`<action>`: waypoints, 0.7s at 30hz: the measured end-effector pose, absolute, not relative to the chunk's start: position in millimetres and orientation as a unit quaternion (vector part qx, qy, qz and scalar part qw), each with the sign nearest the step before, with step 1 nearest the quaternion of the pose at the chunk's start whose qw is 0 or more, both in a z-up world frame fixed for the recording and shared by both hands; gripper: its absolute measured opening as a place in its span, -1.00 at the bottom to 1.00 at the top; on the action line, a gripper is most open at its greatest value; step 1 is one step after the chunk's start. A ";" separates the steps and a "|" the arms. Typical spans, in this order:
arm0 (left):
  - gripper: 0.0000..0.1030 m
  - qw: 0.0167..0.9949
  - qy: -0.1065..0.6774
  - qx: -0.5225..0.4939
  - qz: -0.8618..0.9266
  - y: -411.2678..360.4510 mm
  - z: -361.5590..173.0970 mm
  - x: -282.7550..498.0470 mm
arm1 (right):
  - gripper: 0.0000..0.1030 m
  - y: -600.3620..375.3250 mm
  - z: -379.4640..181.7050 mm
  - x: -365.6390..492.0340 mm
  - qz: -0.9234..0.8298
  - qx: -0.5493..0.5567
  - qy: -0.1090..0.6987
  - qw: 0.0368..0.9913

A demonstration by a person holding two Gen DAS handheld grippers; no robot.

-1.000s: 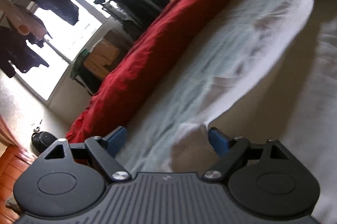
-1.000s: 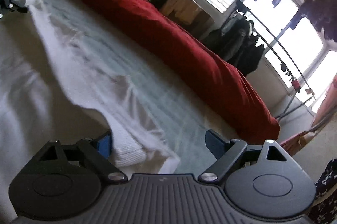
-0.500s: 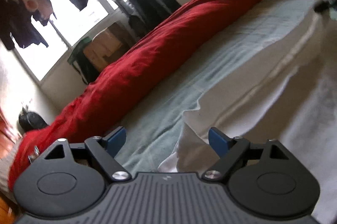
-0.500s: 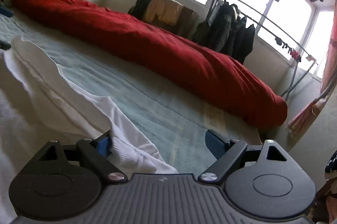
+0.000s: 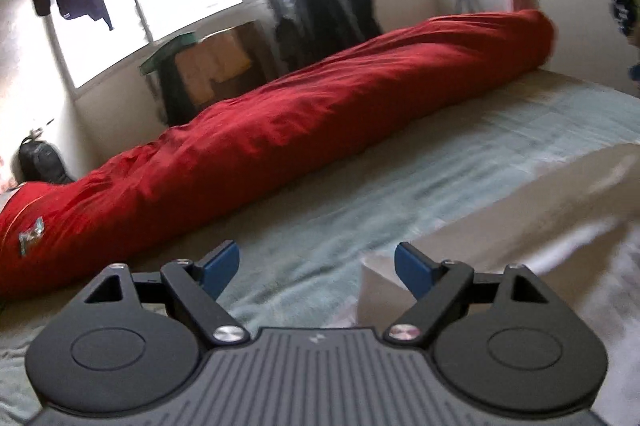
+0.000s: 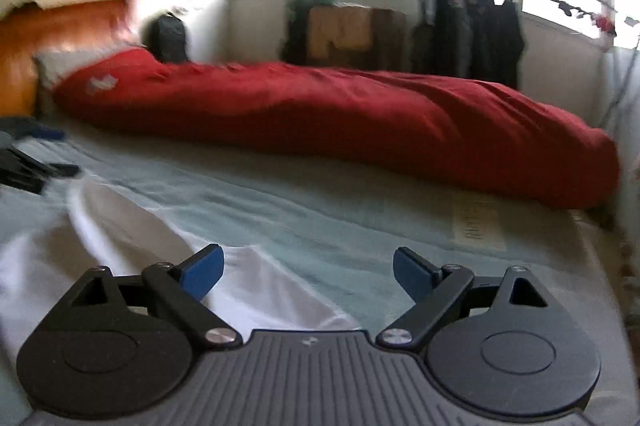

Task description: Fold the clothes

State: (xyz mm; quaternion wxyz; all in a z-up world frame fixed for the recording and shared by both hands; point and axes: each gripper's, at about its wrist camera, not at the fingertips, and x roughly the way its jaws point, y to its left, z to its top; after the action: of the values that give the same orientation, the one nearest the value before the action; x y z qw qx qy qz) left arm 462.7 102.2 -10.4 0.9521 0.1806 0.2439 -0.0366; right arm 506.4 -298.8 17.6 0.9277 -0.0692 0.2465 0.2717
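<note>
A white garment [image 5: 500, 209] lies flat on the pale green bed sheet [image 5: 360, 193], stretching off to the right in the left wrist view. My left gripper [image 5: 316, 266] is open above the sheet, with the garment's near corner just beside its right fingertip. In the right wrist view the white garment [image 6: 120, 226] spreads at lower left. My right gripper [image 6: 308, 270] is open, its left fingertip over the garment's edge and nothing held between the fingers. The left gripper [image 6: 36, 165] shows blurred at the far left edge of that view.
A long red rolled duvet [image 5: 300, 129] runs along the far side of the bed [image 6: 480, 238]. Behind it stand a clothes rack with dark coats [image 6: 468, 25], a brown box [image 6: 352, 29] and a black backpack [image 6: 168, 37]. An orange wooden headboard [image 6: 60, 33] is at left.
Both grippers have levelled out and pulled back from the garment. The cuff that lay against the right gripper's left finger now rests flat on the sheet. Both stay open.
</note>
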 end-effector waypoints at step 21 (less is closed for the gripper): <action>0.69 0.947 0.283 0.154 -0.003 87.5 -40.0 520.2 | 0.83 -289.6 -23.8 536.4 0.160 -0.103 0.275 0.942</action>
State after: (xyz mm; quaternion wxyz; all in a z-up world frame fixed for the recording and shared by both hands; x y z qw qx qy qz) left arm 520.2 87.5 -40.0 0.9467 0.1536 0.2831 -0.0026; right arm 536.4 -289.6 -23.8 0.9423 -0.1032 0.2753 0.1602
